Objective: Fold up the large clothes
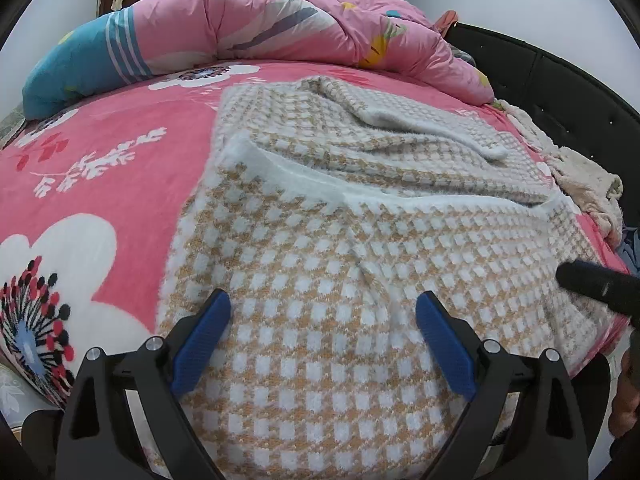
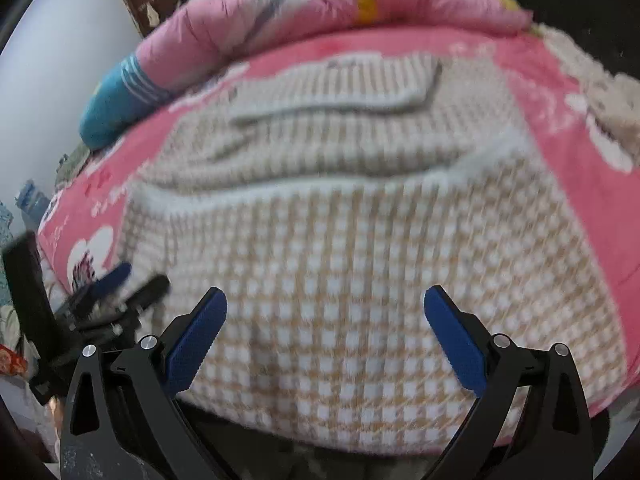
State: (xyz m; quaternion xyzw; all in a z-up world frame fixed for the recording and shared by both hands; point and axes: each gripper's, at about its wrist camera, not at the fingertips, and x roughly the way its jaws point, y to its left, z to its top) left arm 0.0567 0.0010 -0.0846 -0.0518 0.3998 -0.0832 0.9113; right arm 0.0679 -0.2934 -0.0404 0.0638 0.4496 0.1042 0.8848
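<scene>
A pink floral bedspread covered the bed, and everything else lay in relation to it; a rumpled pink duvet with a blue striped end was heaped along its far edge, and a black headboard ran down its right side, partly cut off by the frame. The checked sweater, tan and white, lay flat on the bedspread's near right half; its long axis ran from the near edge toward the duvet, hem nearest the cameras, and one sleeve was folded across the far, upper part. Its near hem dropped out of sight below both grippers, and the right wrist view was smeared with motion blur, so the fold lines there were probably as the left view showed them, though I could not be sure. A cream fleece cloth was bunched at the bedspread's right edge, against the headboard. The left gripper hovered over the sweater's lower part, jaws spread wide and holding nothing; the right gripper was likewise spread wide and empty over the hem.
</scene>
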